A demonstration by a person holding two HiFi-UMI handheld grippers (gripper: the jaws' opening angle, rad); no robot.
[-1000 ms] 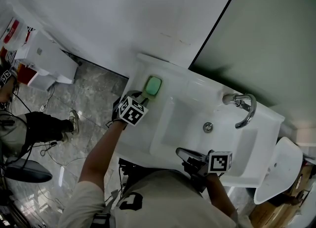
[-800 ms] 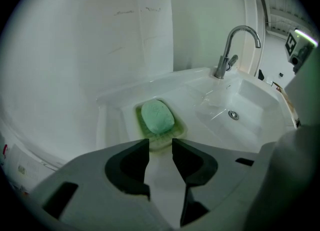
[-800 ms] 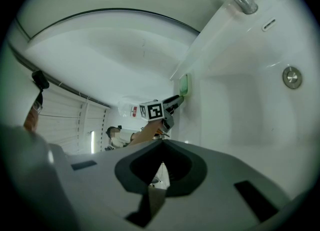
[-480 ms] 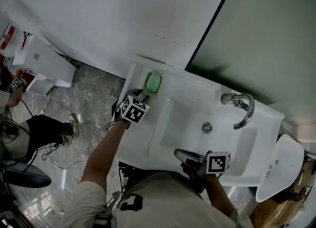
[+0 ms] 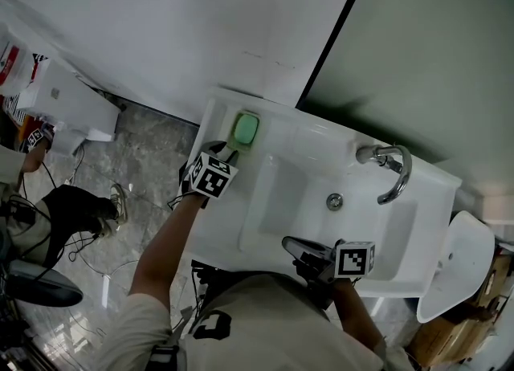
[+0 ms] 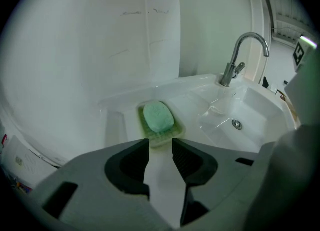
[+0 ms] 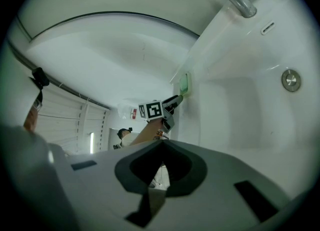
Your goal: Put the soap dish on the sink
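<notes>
Left gripper view: soap dish (image 6: 159, 120) on sink (image 6: 119, 125) ledge, long axis toward wall; left gripper (image 6: 160, 142) parted, empty; right gripper (image 7: 162, 141) closed.

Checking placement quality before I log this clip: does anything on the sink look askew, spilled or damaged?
Nothing stands out. The soap dish sits flat on the sink ledge, soap inside it, nothing spilled; the left tool is open just short of it.

I take this for a washroom: a white sink (image 5: 309, 144) with a chrome tap (image 5: 393, 170) and a soap dish (image 5: 245, 129) stands against a plain wall (image 5: 161, 24), over a grey marble floor (image 5: 140, 156) strewn with cables (image 5: 76, 241).
</notes>
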